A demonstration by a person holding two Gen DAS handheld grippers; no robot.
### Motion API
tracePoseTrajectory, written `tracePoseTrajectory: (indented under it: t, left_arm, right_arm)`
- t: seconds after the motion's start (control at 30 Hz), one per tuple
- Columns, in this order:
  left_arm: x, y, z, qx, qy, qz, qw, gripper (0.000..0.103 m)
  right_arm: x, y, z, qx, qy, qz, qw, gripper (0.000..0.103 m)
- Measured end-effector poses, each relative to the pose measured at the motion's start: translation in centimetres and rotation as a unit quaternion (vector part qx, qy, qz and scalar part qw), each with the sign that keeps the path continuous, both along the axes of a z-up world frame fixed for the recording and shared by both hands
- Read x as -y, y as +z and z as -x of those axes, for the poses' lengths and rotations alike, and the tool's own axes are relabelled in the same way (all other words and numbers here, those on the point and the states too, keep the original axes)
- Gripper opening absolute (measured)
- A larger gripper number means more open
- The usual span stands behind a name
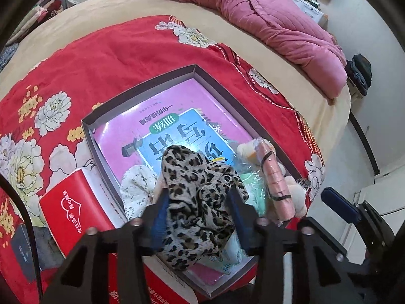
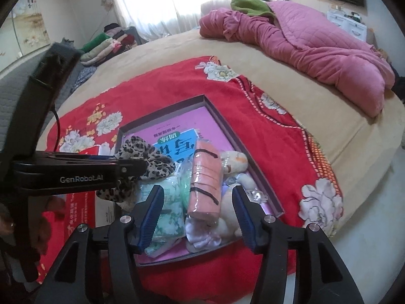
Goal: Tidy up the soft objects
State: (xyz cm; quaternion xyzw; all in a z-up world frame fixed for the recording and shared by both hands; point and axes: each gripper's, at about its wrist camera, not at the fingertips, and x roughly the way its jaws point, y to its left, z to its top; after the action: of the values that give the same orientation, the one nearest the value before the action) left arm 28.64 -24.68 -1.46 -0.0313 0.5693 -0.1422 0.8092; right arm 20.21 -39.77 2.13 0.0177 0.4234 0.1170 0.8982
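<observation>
Leopard-print cloth [image 1: 195,202] heaped in the near-left corner of the shallow grey box [image 1: 141,86], slumped over a pale floral pouch [image 1: 136,190] and part of the pink workbook [image 1: 177,106] lining the bottom. Bunched, no clear long axis — highest at the far end, trailing back toward the camera. Straddled by the left gripper [image 1: 197,212]: blue pads [image 1: 159,217] roughly half open on either flank, fabric between them, with no visible pinch or clamping. Probably a release rather than a grip, though contact on the inner faces cannot be ruled out.

Alongside to the right, a peach roll with black bands [image 2: 205,179], long axis running away from the camera, lying on mint-green packets [image 2: 169,210] and beside a cream plush toy [image 2: 233,162]. Framed by the right gripper [image 2: 197,215], also about half open, pads apart from the roll and holding nothing. Closer of the two to the roll — the left one nearer the leopard cloth.

Around the box, a red floral quilt [image 1: 114,58] over a tan bedspread [image 2: 265,58], a red carton [image 1: 73,202] at the left wall, a pink quilted blanket [image 2: 316,48] farther back.
</observation>
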Motion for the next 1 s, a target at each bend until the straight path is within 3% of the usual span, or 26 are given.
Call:
tracePoseTrajectory:
  t: [0.07, 0.27, 0.5, 0.6, 1.0]
  left_arm:
    - [-0.1, 0.3, 0.2, 0.005, -0.001, 0.006, 1.0, 0.062]
    - [-0.3, 2.0, 1.2, 0.027, -0.004, -0.001, 0.9996, 0.073]
    - [-1.7, 4.4, 3.7, 0.062, 0.017, -0.033, 0.9974, 0.076]
    - [-2.5, 5.2, 5.1, 0.071, 0.027, -0.034, 0.9965, 0.077]
    - [-6.1, 7.1, 10.8, 0.093, 0.05, -0.036, 0.9938, 0.077]
  right_arm:
    - [0.1, 0.5, 0.4, 0.005, -0.004, 0.002, 1.0, 0.058]
    - [0.0, 1.5, 1.0, 0.015, -0.012, 0.009, 1.0, 0.07]
    - [0.0, 3.2, 2.3, 0.031, -0.033, 0.01, 0.999, 0.074]
    - [0.0, 3.9, 3.3, 0.033, -0.039, -0.008, 0.999, 0.076]
    - [-3.3, 6.2, 8.4, 0.074, -0.06, 0.029, 0.995, 0.077]
